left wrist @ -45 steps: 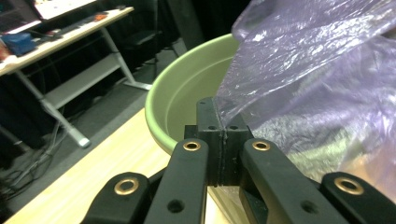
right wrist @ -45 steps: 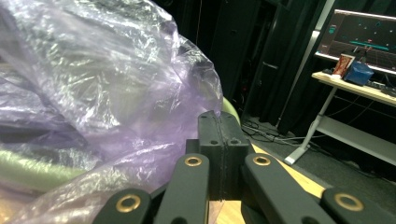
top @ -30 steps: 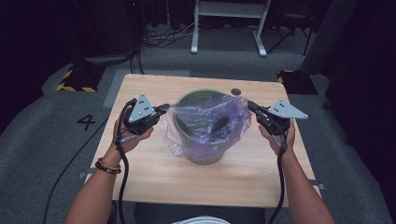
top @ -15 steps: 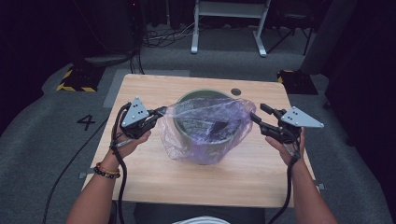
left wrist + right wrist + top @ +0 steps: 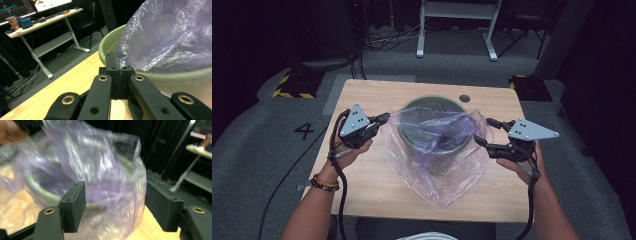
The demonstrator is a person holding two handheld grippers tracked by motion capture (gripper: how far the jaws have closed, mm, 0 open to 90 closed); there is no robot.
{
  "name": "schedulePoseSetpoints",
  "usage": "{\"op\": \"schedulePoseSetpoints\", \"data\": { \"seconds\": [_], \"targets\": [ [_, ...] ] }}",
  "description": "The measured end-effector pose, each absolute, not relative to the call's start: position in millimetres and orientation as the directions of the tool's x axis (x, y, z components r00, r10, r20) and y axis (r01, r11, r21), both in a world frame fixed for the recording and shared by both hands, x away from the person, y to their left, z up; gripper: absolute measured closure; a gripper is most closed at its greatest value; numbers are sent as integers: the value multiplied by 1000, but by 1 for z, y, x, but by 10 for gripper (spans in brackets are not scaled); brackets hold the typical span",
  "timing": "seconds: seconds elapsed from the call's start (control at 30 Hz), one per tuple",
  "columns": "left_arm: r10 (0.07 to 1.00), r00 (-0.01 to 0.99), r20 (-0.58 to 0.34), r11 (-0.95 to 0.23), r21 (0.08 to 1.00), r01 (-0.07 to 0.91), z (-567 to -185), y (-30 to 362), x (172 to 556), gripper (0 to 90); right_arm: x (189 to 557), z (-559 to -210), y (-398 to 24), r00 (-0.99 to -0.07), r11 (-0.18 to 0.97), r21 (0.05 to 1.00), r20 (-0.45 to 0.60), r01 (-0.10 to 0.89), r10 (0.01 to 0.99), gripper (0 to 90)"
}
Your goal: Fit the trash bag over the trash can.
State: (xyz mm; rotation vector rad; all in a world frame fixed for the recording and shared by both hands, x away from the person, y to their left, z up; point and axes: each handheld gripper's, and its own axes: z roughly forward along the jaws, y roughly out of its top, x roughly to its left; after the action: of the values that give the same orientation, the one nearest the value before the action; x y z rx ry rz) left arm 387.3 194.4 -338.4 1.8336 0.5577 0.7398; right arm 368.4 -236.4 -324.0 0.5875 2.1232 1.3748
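Now one left hand-held gripper pinches one plastic bag over one bowl; the right hand-held gripper gapes empty.

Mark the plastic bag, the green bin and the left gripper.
plastic bag [image 5: 447,172], high view, the sheet spread on the table
green bin [image 5: 110,45], left gripper view, its rim
left gripper [image 5: 385,118], high view, its tips, shut on the bag's edge

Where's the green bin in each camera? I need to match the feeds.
High view: green bin at table centre, under the plastic bag.
Left gripper view: rim at right, past the shut jaws.
Right gripper view: blurred rim at left, behind the bag.
Shared landmark: the bag.
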Motion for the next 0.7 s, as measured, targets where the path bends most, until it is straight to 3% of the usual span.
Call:
{"op": "schedulePoseSetpoints", "data": {
  "seconds": [0.13, 0.27, 0.4, 0.7],
  "targets": [
    [682, 699, 215, -355, 933, 60, -344, 198, 391, 900, 381, -337, -239, -742, 437, 886, -189, 153, 643, 684],
    [689, 695, 207, -354, 933, 73, -349, 201, 394, 899, 391, -351, -244, -702, 464, 864, -206, 197, 682, 847],
    [701, 687, 195, -338, 938, 79, -352, 203, 399, 894, 405, -363, -248, -677, 452, 868, -207, 206, 706, 900],
    [717, 686, 123, -301, 942, 146, -363, 205, 430, 880, 432, -363, -245, -646, 348, 925, -173, 153, 744, 900]
  ]
}}
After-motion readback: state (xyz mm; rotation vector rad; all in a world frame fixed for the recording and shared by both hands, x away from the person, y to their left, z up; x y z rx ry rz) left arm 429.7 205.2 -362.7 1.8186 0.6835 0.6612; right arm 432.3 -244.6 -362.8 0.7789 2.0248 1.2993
